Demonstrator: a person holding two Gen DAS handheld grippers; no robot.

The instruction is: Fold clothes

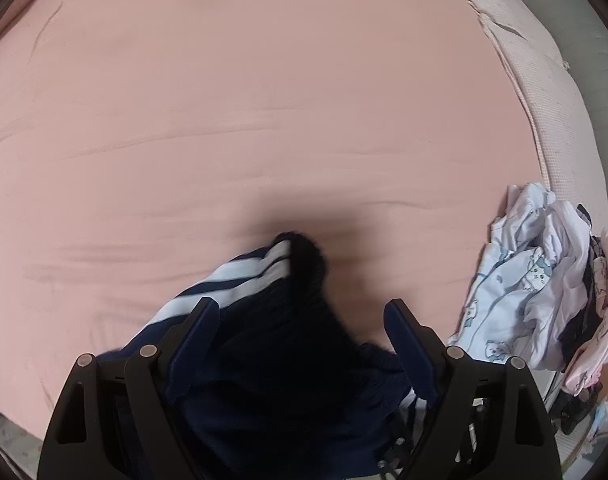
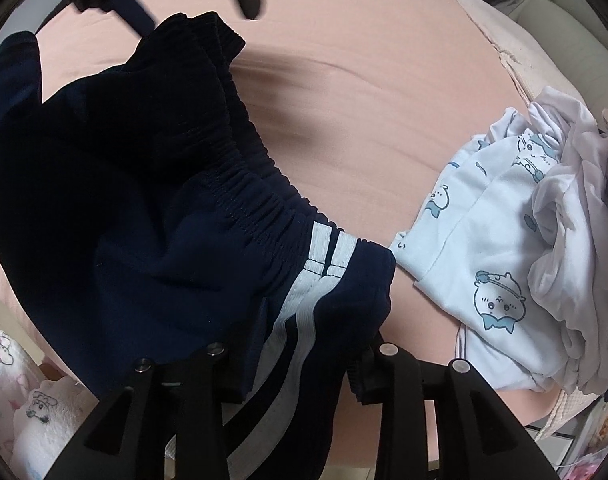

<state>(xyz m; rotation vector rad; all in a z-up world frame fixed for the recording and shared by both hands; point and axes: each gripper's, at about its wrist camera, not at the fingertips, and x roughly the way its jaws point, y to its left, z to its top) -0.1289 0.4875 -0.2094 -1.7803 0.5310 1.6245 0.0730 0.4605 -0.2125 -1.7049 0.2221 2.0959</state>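
Note:
Navy track pants [image 2: 124,200] with white side stripes and a gathered elastic waistband hang above the pink bed sheet [image 2: 364,80]. My right gripper [image 2: 296,360] is shut on the pants at the striped end of the waistband, and the cloth hides its fingertips. In the left wrist view the pants [image 1: 272,360] bunch between the wide-apart fingers of my left gripper [image 1: 300,308], which is open. A dark fold pokes out past the fingertips. From the right wrist view the left gripper [image 2: 192,4] shows at the top, by the waistband's far end.
A heap of pale blue and white cartoon-print clothes [image 2: 504,240] lies on the right side of the bed, also visible as the heap [image 1: 536,280]. The mattress edge [image 1: 544,100] curves along the right. A white printed cloth [image 2: 24,392] sits low left, off the bed.

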